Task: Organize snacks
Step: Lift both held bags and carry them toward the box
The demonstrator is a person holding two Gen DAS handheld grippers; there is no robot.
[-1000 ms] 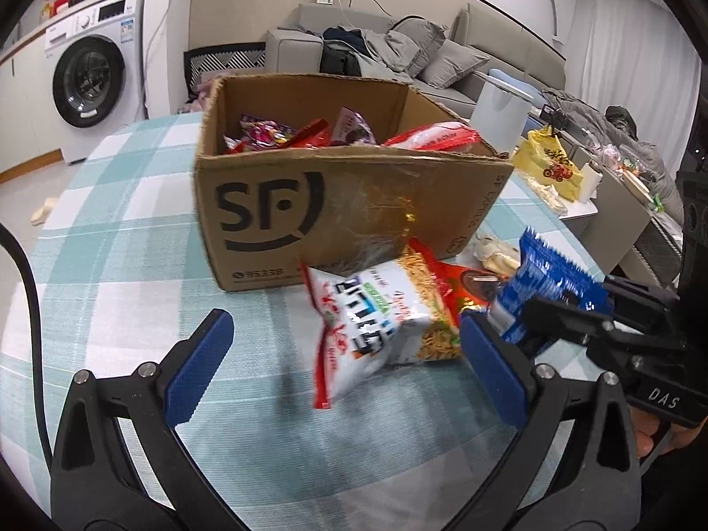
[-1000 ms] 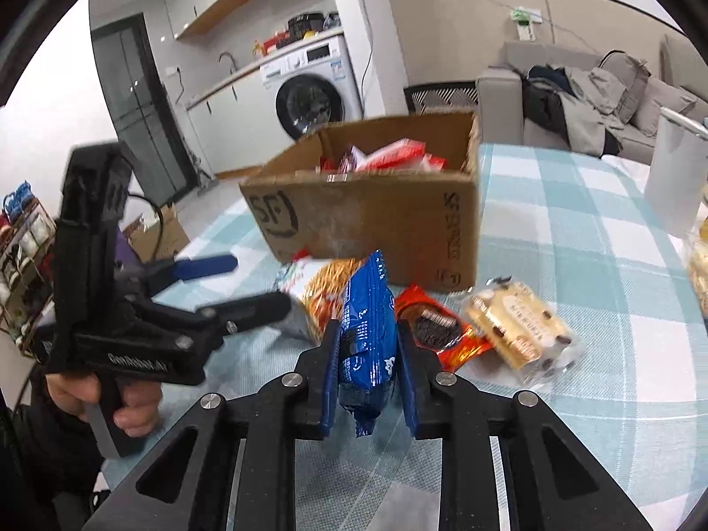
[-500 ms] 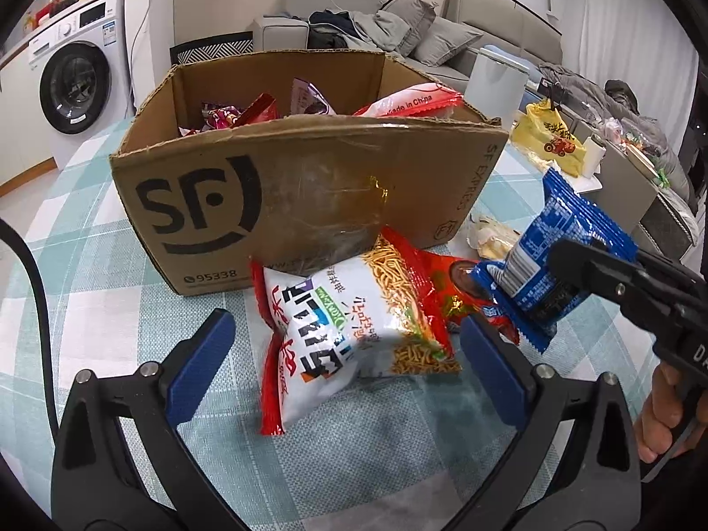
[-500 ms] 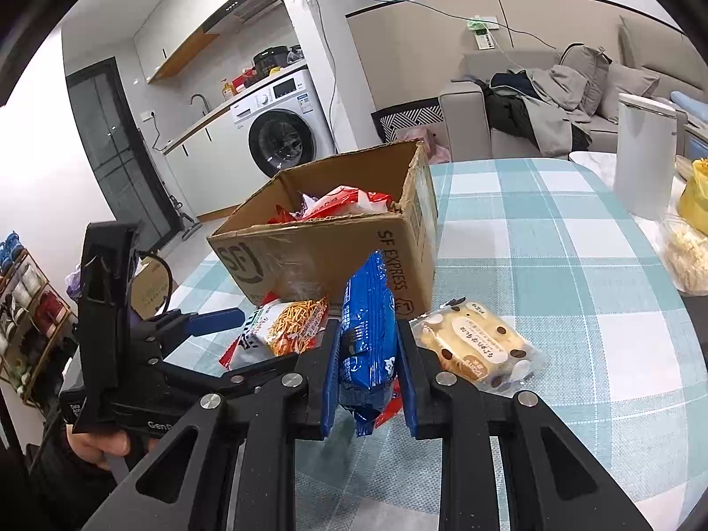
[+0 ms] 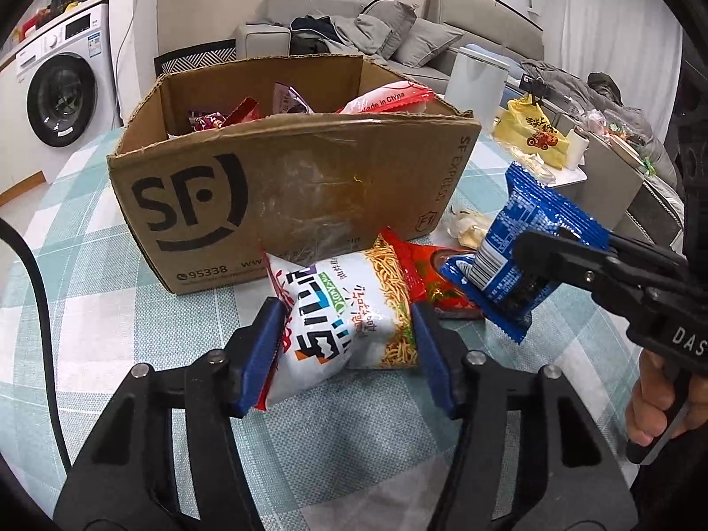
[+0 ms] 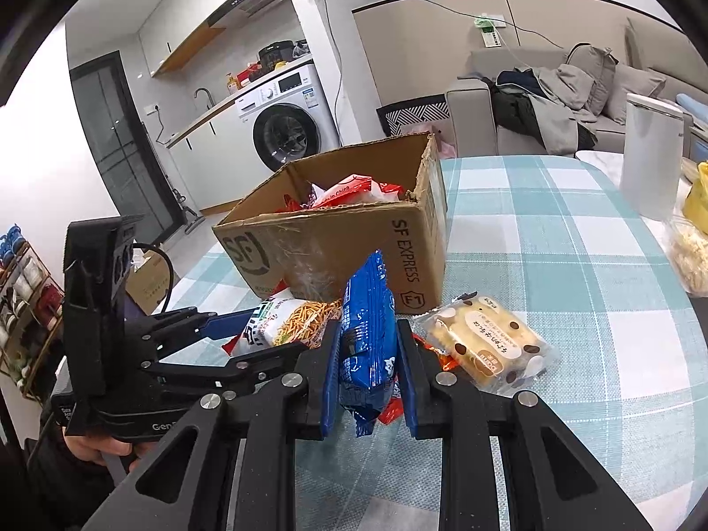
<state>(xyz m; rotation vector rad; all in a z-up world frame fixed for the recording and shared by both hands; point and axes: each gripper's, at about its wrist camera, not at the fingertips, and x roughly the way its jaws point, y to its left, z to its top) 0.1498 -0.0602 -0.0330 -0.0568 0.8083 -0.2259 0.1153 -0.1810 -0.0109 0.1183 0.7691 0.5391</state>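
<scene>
On the near side of a brown corrugated cardboard box (image 5: 283,194) printed with black SF lettering, several snack packets lay on a teal-and-white checked tablecloth (image 5: 88,336). The left gripper (image 5: 347,349) had its blue-padded jaws about half open, set to either side of a puffy white and red foil bag of noodle snacks (image 5: 340,314); whether the pads already pressed the bag could not be told. The right gripper (image 6: 369,371) was clamped on a glossy blue crinkled plastic cookie packet (image 6: 369,332), held upright and clear of the table, near the box's right front corner.

A flat red foil wrapper (image 5: 440,283) lay partly under the noodle bag, and a clear plastic packet of pale spotted cakes (image 6: 482,345) rested to the right of it (touching the box or not, hard to say).

Risk seemed to lie in the air-filled noodle bag: slick and pillowy, it might squirt out of closing jaws or crush its brittle contents. The blue packet was gripped low, so its tall top might flop or catch the box's ragged rim. The box was already well filled with bright wrappers, so new packets might slide off.
</scene>
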